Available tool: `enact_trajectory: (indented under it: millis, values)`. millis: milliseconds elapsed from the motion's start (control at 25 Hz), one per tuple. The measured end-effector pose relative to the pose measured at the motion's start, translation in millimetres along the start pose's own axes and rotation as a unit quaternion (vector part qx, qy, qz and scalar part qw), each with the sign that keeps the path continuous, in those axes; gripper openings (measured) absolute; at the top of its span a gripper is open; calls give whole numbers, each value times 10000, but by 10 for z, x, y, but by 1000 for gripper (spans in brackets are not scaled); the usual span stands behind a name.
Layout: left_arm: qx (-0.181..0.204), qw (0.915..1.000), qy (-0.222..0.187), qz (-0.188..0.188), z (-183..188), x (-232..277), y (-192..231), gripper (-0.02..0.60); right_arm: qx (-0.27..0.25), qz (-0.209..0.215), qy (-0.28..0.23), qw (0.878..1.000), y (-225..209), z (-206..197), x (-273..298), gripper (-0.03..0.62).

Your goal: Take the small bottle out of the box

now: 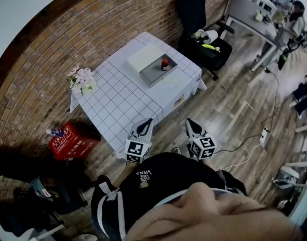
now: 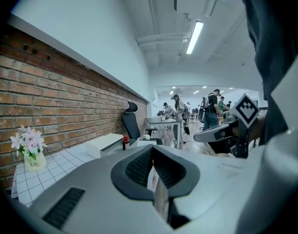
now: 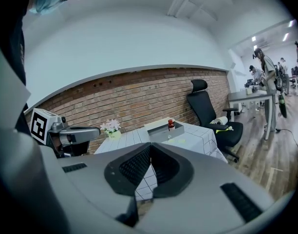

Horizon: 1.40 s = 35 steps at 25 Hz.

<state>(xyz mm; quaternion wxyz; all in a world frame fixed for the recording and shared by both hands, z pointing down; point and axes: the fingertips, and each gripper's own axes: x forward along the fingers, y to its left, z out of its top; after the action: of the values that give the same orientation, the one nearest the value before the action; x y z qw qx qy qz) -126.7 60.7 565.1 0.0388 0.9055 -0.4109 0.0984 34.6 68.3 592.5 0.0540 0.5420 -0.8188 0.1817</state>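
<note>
A small dark bottle with a red cap [image 1: 164,64] stands upright in a shallow grey box [image 1: 158,72] on the white gridded table [image 1: 128,97], toward its far right. The same bottle [image 2: 125,142] shows far ahead in the left gripper view, and the bottle [image 3: 171,124] in its box [image 3: 164,131] in the right gripper view. My left gripper [image 1: 146,121] and right gripper [image 1: 189,121] hover side by side off the table's near edge, both shut with nothing between the jaws, well short of the box.
A white lid [image 1: 145,56] lies beside the box. A vase of pink flowers [image 1: 82,80] stands at the table's left corner. A red crate [image 1: 72,139] sits on the floor to the left, a black office chair [image 1: 203,44] beyond the table, people at desks further back.
</note>
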Motion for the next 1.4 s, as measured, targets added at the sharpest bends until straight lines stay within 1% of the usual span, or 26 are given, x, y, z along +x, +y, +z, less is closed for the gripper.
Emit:
enact_trajectory:
  millis: [200,440,560,680,800,920,1080,1400]
  values:
    - [-25,9999,21,145,-10,293,-70,11,-121,235,98,9996,-278,18,81,2]
    - [-117,9994,28,312,62,555,-201,11,-233,493,197,9983,-521,88,120,2]
    - [-169,9990,21,405,63,650,-230,11,-254,533,210,9980,-647,119,153,2]
    - [-217,9990,119,384,2,728,-258,11,-184,516,200,9983,-727,145,180,2]
    - [-233,9989,142,393,65,801,-237,11,-123,479,199,9986,-788,154,207,2]
    - [-234,9992,98,296,119,909,-210,11,-75,394,194,9990,-862,184,264,2]
    - [-175,9997,98,116,99,1064,-123,11,31,257,140,9996,-928,254,374,2]
    - [-80,9998,101,-131,238,1277,199,11,103,138,117,9998,-887,401,703,2]
